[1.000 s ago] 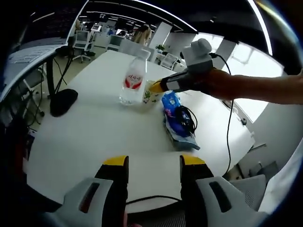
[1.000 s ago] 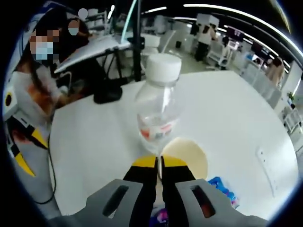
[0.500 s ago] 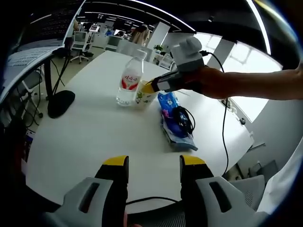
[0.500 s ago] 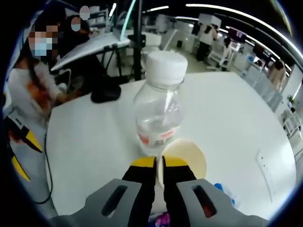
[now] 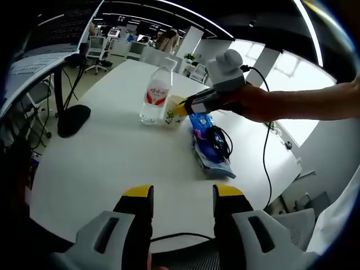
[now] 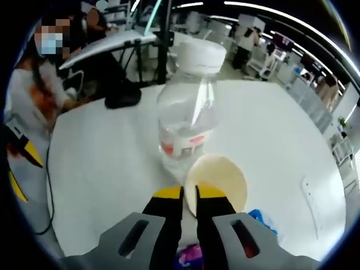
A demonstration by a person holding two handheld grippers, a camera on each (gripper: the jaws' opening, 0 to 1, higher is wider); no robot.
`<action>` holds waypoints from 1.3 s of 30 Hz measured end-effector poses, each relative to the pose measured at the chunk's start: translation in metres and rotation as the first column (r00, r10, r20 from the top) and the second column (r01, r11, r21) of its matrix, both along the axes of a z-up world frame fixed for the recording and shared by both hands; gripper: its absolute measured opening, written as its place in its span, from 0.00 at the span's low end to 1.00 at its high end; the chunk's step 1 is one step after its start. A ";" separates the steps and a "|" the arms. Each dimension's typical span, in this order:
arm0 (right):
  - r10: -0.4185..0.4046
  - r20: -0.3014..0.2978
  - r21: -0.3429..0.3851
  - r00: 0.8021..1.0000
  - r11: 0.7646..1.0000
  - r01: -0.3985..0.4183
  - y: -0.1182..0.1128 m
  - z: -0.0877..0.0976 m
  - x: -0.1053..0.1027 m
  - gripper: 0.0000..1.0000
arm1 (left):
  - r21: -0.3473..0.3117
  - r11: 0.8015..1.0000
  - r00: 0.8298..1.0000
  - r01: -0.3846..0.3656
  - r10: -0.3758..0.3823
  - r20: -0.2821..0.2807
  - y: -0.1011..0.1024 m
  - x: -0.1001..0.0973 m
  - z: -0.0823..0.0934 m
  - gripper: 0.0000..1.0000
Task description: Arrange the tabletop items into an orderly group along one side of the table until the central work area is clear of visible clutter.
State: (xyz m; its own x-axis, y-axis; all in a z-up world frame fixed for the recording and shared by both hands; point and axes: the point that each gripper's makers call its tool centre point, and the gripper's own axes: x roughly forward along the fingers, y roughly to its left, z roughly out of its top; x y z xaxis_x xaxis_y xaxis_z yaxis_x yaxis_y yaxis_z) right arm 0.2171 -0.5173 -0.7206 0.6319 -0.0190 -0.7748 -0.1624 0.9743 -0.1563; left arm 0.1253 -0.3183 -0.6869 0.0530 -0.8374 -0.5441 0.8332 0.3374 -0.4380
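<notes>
A clear water bottle with a red label and white cap stands upright on the white table. A pale paper cup with a green print sits right beside it. My right gripper comes in from the right and is shut on the cup's rim. In the right gripper view the jaws pinch the near wall of the cup, with the bottle just behind. My left gripper hangs open over the near table edge, holding nothing.
A blue packet lies right of the cup with a black coiled cable on top. A black round base with a pole sits at the table's left edge. A thin cable runs along the near edge. A seated person is beyond the table.
The right gripper has carried the cup a little closer to the bottle, which now looms larger in the right gripper view. The left gripper has stayed where it was.
</notes>
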 end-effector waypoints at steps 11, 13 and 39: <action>0.002 0.034 -0.005 0.999 1.000 -0.001 0.002 0.013 0.003 0.16 | 0.018 1.000 0.999 0.022 -0.023 0.038 -0.002 -0.002 0.000 0.41; 0.012 0.050 0.003 0.999 1.000 -0.012 0.004 0.017 0.003 0.17 | 0.010 1.000 0.999 0.021 -0.021 0.028 -0.003 -0.003 0.002 0.41; -0.144 0.256 0.211 0.956 0.973 0.090 -0.003 0.067 -0.035 0.24 | 0.019 0.998 0.998 0.065 -0.065 0.012 -0.015 -0.029 0.003 0.41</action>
